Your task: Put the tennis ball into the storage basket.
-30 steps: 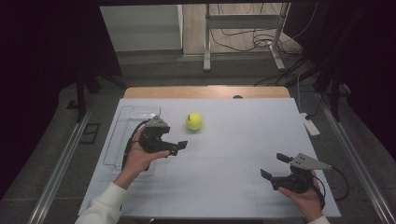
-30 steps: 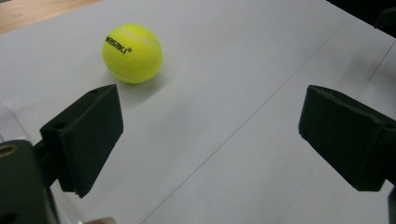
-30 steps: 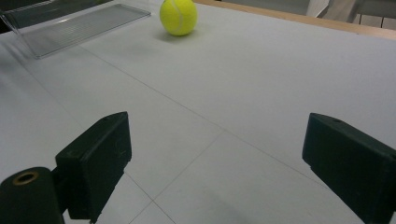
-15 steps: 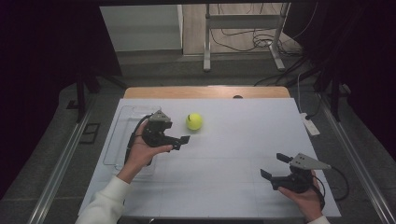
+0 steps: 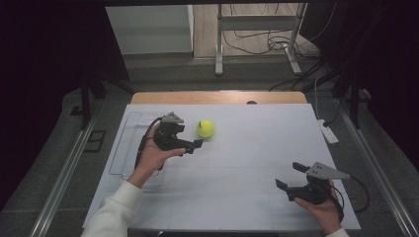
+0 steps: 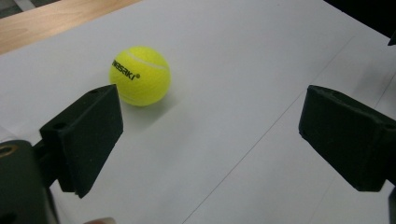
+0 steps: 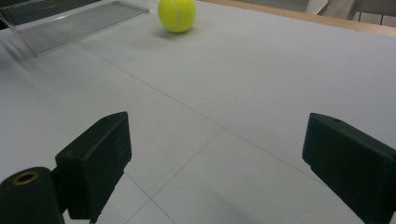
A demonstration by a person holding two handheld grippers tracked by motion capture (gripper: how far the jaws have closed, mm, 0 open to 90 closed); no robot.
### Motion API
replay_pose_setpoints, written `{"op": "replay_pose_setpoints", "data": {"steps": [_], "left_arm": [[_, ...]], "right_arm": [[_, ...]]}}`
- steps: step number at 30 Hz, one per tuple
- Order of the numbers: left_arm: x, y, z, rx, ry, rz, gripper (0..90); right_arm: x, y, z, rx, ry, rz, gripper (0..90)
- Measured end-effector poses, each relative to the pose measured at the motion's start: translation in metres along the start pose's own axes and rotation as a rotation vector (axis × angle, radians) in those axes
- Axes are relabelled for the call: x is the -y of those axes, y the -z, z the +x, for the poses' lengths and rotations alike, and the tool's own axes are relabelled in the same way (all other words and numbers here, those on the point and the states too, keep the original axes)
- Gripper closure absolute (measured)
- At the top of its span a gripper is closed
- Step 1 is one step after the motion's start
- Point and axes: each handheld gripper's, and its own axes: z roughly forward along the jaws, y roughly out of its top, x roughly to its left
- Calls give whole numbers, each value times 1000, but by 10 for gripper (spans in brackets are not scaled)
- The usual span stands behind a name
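Observation:
A yellow tennis ball lies on the white table cover, left of centre toward the back. My left gripper is open just left of the ball and slightly nearer, with its jaws pointing at it. In the left gripper view the ball sits beyond the left jaw, not between the jaws. My right gripper is open near the front right of the table with nothing in it. Far ahead in the right gripper view I see the ball.
A clear plastic tray lies along the left side of the table, under the person's left hand; it also appears at upper left in the right gripper view. A white power strip hangs at the right edge. The bare wooden tabletop runs along the back.
My left gripper has moved forward and to the right, closer to the tennis ball. The right gripper and the ball have stayed put.

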Motion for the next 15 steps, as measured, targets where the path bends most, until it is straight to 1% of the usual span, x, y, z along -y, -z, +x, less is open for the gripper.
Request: {"op": "replay_pose_setpoints", "data": {"steps": [15], "left_arm": [[-8,-10,3,-4,-2,15,76]], "right_arm": [[0,1,-1,-1,-2,-2,85]]}}
